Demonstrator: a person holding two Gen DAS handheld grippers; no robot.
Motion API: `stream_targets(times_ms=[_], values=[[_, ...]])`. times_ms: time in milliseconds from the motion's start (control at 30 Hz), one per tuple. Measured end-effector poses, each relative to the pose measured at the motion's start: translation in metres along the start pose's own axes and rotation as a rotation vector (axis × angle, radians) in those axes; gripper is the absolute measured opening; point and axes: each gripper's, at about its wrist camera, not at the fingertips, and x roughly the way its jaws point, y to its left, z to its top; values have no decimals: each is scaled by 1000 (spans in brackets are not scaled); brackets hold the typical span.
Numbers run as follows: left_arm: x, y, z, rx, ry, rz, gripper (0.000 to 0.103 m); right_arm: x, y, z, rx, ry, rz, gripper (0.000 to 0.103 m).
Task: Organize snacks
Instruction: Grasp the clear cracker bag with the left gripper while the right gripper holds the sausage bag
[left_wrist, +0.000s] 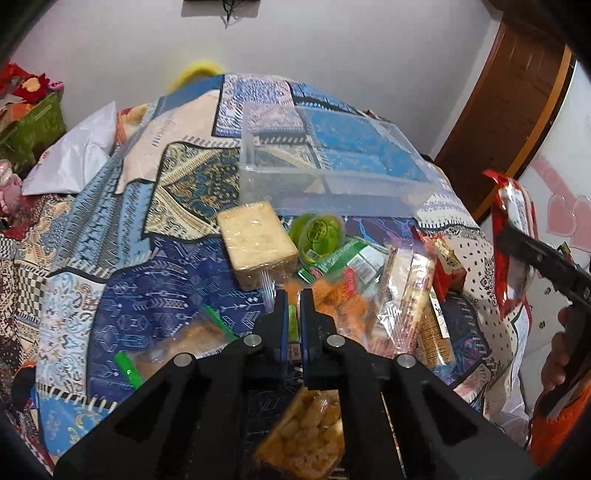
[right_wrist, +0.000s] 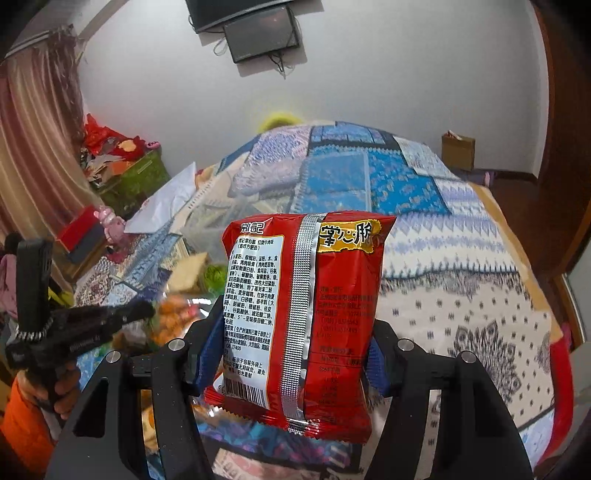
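Right gripper (right_wrist: 295, 354): we see its blue-padded fingers (right_wrist: 210, 350) pinching a red noodle packet (right_wrist: 306, 317) from both sides, low on the pack.
Red noodle packet: it is lifted clear of the bed, standing upright with its long axis vertical, back seam and ingredient label facing our camera, barcode end down.
Same packet, left view: it hangs at the right edge (left_wrist: 513, 236), out beyond the bed's right side, long axis upright and slightly tilted.
Left gripper (left_wrist: 291, 314): its fingers are nearly pressed together over the snack pile; we cannot tell whether they grip anything.
Snack pile: near the bed's near edge lie a wrapped cracker block (left_wrist: 256, 240), a green jelly cup (left_wrist: 317, 234), orange snacks in clear bags (left_wrist: 328, 295) and a puffed snack bag (left_wrist: 303, 432) under the gripper.
Clear plastic bin (left_wrist: 332, 162): it sits on the patchwork bedspread (left_wrist: 147, 229) toward the far right, just behind the pile.
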Motion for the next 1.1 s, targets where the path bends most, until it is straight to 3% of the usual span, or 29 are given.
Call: stream_targets(times_ms=[167,233,300,400,533,667,800,900,967,1033,1067,1100], values=[[-15,11,1,7,-16,40,7,7,11,9,-31,-11,13,60],[-16,19,2,6,-5,103,23,10,15,9,-30,-7,22,60],[-20,33,1,-15,-15,147,53,11,16,7,-23,1,38,60],[-29,54,-9,-44,-23,187,65,14,18,3,-32,14,40,60],[-20,74,-25,-113,25,201,67,18,17,-1,-32,36,41,60],[-12,82,-36,-171,41,146,68,23,14,-5,-23,57,43,60],[3,79,-38,-201,86,62,76,26,11,-9,-21,75,34,60],[15,62,-40,-125,88,120,81,25,10,-11,-14,76,32,60],[16,60,-38,-137,67,119,81,24,8,-11,-13,74,27,60],[16,60,-38,-148,45,113,74,23,7,-10,-15,71,22,60],[15,58,-37,-141,31,115,60,23,6,-9,-18,68,18,60],[14,58,-37,-138,31,109,57,22,6,-9,-19,66,15,60]])
